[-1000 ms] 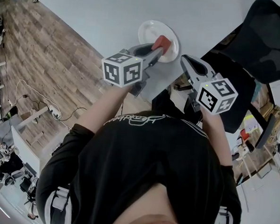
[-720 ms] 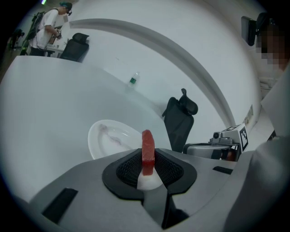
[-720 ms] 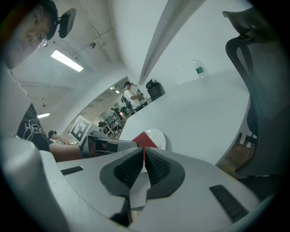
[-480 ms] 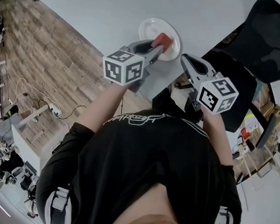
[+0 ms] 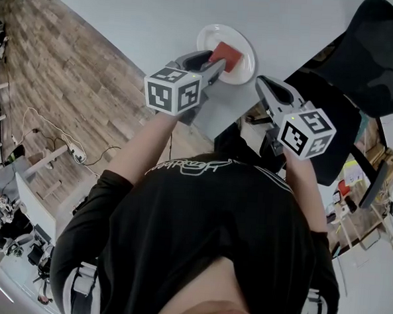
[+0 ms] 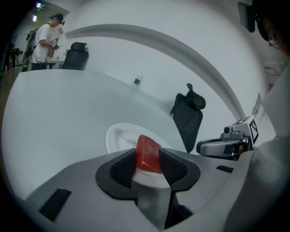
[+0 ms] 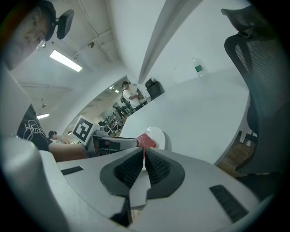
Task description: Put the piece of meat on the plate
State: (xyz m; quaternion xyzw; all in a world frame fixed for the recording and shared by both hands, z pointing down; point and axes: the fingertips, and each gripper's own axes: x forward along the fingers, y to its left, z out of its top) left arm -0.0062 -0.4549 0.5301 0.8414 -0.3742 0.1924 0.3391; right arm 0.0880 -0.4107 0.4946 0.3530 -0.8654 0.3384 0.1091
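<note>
A red piece of meat [image 5: 226,54] rests on the white plate [image 5: 214,35] near the table's front edge. In the left gripper view the meat [image 6: 147,153] stands between the two black pads, with the plate [image 6: 118,136] under and behind it. My left gripper [image 5: 217,63] [image 6: 148,166] has just been opening its jaws, and the pads now stand slightly off the meat's sides. My right gripper [image 5: 262,85] [image 7: 143,165] hovers right of the plate, shut with nothing in it. From the right gripper view the meat [image 7: 146,141] and plate [image 7: 159,135] show just ahead.
The white table [image 5: 159,15] ends close to the plate's near side. A black office chair [image 5: 379,51] [image 6: 187,116] [image 7: 265,90] stands at the right. A water bottle [image 6: 137,80] sits far back on the table. A person [image 6: 45,38] stands in the distance.
The left gripper carried the meat a little further over the plate and lowered it. Its jaws have widened around the meat. The right gripper stayed where it was.
</note>
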